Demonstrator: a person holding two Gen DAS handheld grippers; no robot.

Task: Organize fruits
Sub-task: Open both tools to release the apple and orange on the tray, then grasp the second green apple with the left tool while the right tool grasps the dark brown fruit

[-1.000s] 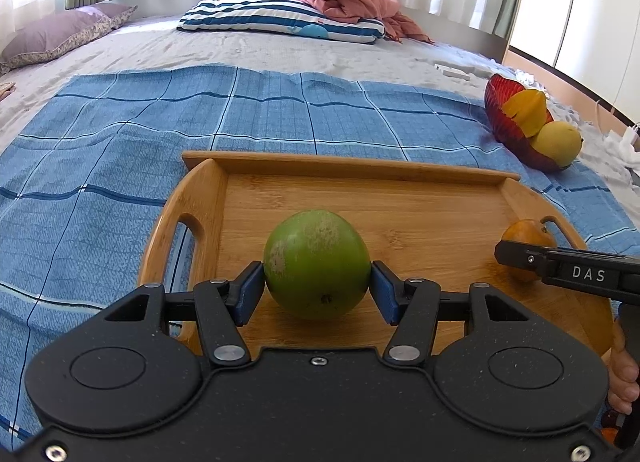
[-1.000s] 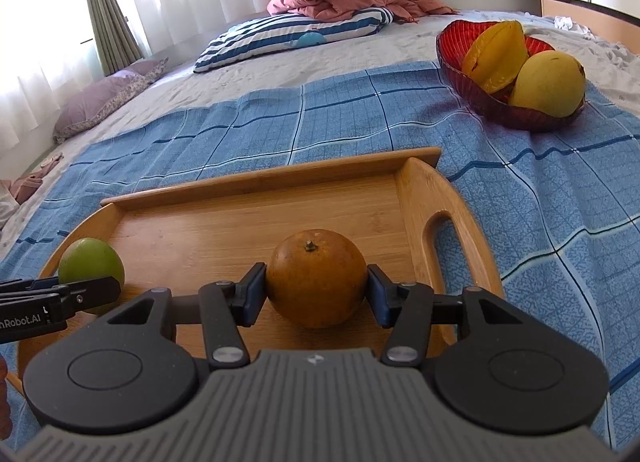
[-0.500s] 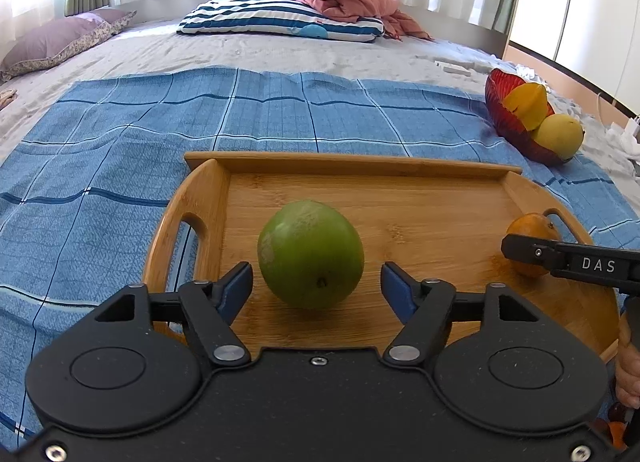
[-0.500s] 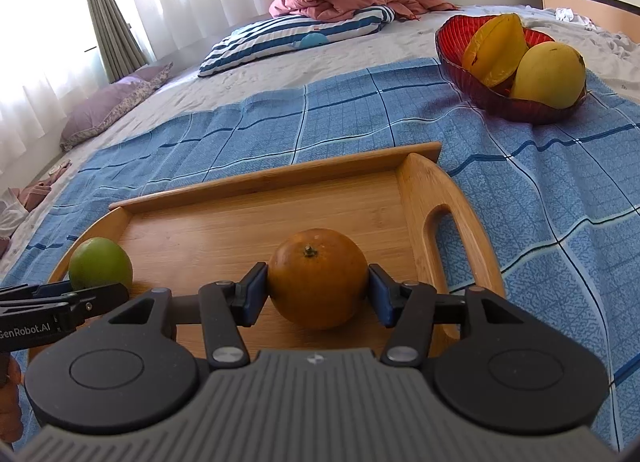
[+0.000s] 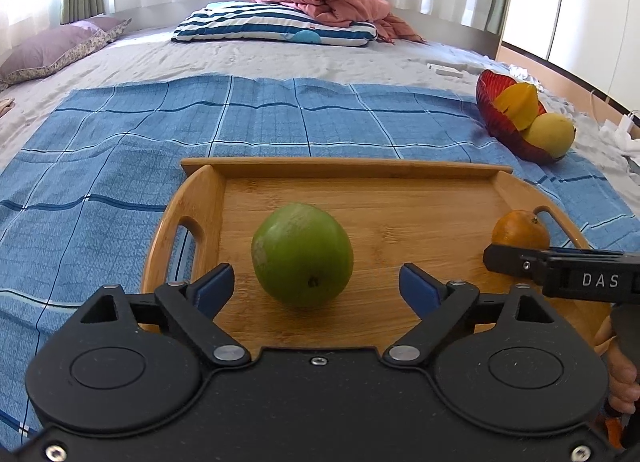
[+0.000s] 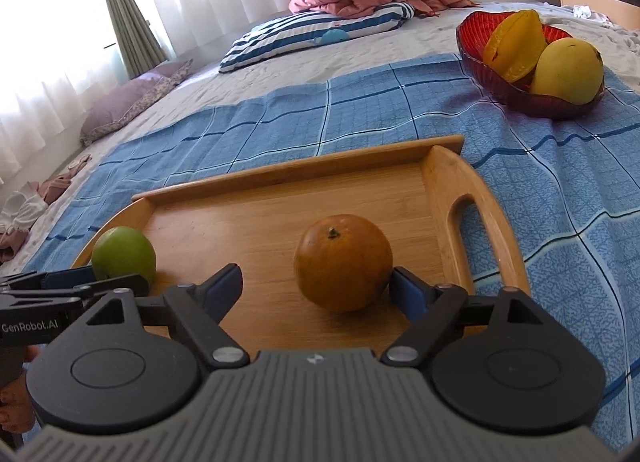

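Note:
A green round fruit (image 5: 303,255) rests on the wooden tray (image 5: 384,198), near its left handle. My left gripper (image 5: 320,288) straddles it with jaws opening; both blue pads stand clear of the fruit. An orange (image 6: 343,262) sits on the same tray (image 6: 248,222) toward the right handle. My right gripper (image 6: 316,286) is around it with jaws opening: the left pad is well off, the right pad sits close against the fruit's side. Each view shows the other fruit: the orange (image 5: 520,228) and the green fruit (image 6: 124,254).
A red glass bowl (image 6: 480,58) holding a yellow mango (image 6: 568,70) and a starfruit (image 6: 516,42) stands back right on the blue checked cloth (image 5: 120,166). Pillows and a pink blanket (image 5: 332,2) lie at the bed's far end. A hand (image 5: 620,378) holds the right gripper.
Both grippers went from shut on their fruits to open. The green fruit and the orange now rest free on the tray. Neither hand has shifted.

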